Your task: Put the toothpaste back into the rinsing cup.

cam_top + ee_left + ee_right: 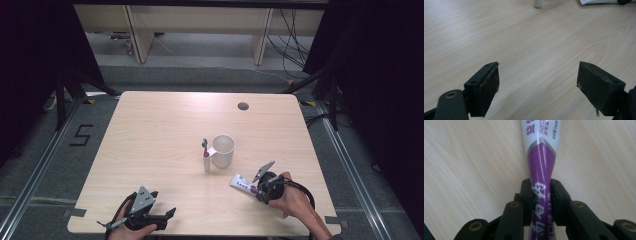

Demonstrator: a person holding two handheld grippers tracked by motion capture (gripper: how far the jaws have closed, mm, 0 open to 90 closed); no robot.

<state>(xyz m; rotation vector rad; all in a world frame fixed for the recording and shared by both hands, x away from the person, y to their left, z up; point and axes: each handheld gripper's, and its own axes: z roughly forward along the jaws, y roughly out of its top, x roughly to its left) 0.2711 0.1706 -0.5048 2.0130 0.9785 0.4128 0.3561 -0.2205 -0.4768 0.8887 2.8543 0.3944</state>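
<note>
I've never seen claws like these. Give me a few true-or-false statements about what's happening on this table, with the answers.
1. The right claw is shut on the toothpaste tube. True.
2. The left claw holds the toothbrush. False: its jaws stand open over bare table, with nothing between them.
3. The cup lies tipped on its side. False: it stands upright near the table's middle.
4. A toothbrush stands beside the cup, on its left in the high view. True.
5. The toothpaste tube is green. False: it is purple and white.
</note>
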